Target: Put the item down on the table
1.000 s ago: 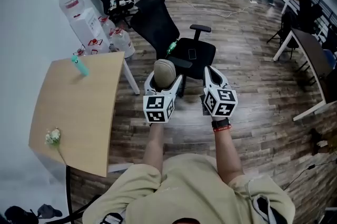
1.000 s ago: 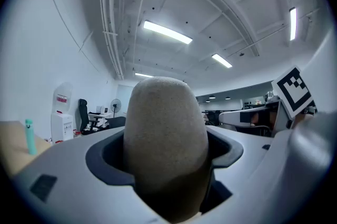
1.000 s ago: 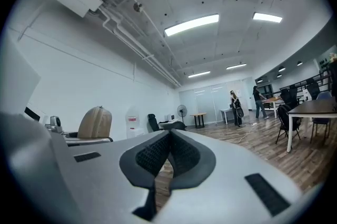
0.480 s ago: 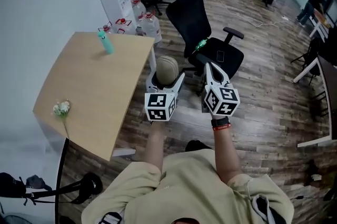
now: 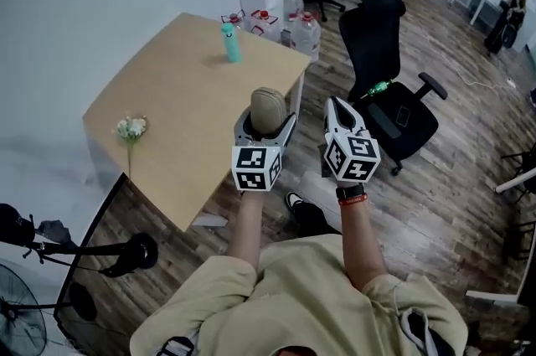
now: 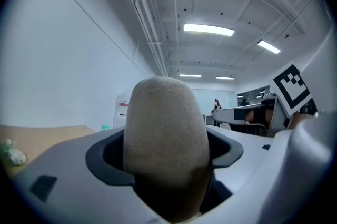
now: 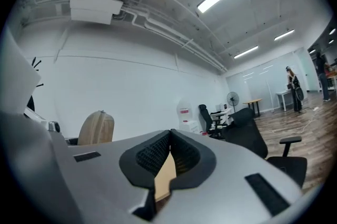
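Beige egg-shaped item (image 5: 268, 109) clamped upright in left gripper (image 5: 266, 122), long axis along jaws. Wooden table (image 5: 172, 107) just ahead-left, below; left gripper nearer. Right gripper (image 5: 339, 108) clenched, empty.

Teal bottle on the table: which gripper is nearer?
Left. The left gripper, shut on the beige item, sits by the table's right edge, toward the person from the teal bottle. The right gripper is farther right, over the floor.
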